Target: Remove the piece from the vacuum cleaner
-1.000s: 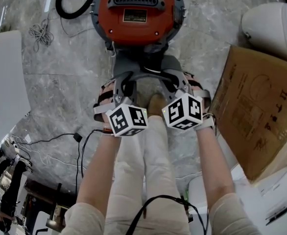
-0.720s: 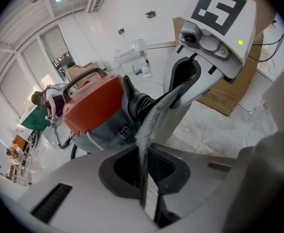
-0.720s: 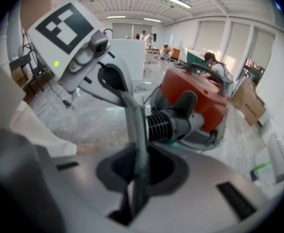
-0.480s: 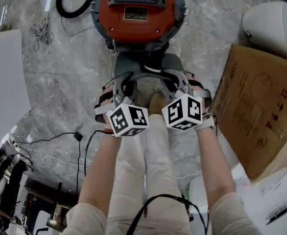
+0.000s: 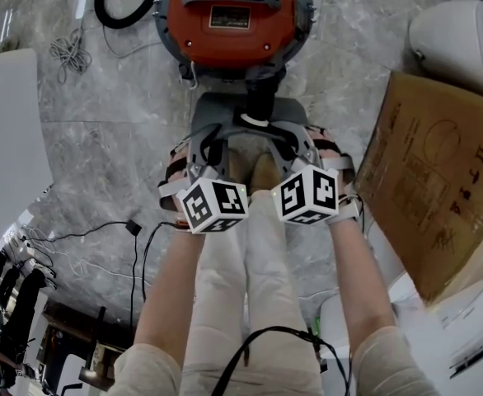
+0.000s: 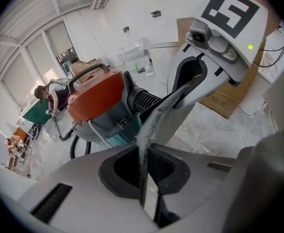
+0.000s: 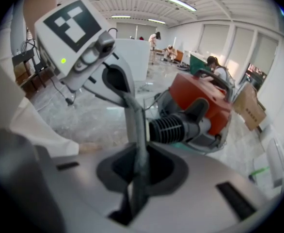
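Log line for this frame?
left gripper: shut on grey piece | right gripper: jaws just closed further, on same piece | vacuum cleaner: on floor

I count one orange vacuum cleaner (image 5: 229, 23), one grey floor head (image 5: 217, 110), one black hose (image 5: 110, 15), one small bundle of white cord (image 5: 64, 56), one flat cardboard box (image 5: 431, 180) and one white panel (image 5: 7, 139).
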`<state>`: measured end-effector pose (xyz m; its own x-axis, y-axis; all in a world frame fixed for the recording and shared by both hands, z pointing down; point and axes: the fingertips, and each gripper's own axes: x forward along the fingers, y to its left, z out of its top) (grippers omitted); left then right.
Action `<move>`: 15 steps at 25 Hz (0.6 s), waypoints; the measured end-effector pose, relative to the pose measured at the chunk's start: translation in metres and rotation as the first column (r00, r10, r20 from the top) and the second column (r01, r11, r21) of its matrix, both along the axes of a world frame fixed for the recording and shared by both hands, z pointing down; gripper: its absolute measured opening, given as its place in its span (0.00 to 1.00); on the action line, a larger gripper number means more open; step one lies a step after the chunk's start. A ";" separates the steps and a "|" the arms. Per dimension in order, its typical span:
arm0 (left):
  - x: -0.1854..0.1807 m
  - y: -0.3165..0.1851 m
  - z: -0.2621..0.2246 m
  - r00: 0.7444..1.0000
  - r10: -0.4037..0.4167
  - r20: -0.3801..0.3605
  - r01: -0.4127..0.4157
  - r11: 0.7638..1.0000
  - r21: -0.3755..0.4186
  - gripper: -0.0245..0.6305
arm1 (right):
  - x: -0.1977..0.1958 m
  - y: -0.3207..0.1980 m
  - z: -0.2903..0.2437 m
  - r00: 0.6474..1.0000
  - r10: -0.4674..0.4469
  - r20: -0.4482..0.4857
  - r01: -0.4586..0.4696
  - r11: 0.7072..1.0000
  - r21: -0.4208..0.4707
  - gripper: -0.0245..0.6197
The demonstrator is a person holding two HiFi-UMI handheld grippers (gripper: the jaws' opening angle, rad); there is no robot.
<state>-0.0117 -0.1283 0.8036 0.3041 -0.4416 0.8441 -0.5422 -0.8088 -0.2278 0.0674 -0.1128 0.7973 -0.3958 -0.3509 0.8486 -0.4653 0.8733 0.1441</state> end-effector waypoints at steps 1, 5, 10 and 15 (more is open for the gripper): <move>0.000 0.003 0.000 1.000 0.001 0.002 -0.001 1.000 -0.001 0.09 | 0.000 0.002 0.000 1.000 -0.002 -0.001 0.002 1.000 -0.001 0.10; -0.002 0.012 0.000 1.000 -0.002 0.001 0.002 1.000 -0.009 0.09 | -0.001 0.009 0.000 1.000 -0.004 -0.004 0.004 1.000 -0.007 0.10; -0.003 0.014 -0.003 1.000 -0.010 -0.004 0.010 1.000 -0.005 0.09 | -0.003 0.012 -0.003 1.000 -0.001 -0.001 0.001 1.000 -0.008 0.10; -0.005 0.015 -0.010 1.000 -0.012 -0.011 0.012 1.000 0.000 0.09 | -0.005 0.014 -0.010 1.000 0.003 0.011 -0.003 1.000 -0.013 0.10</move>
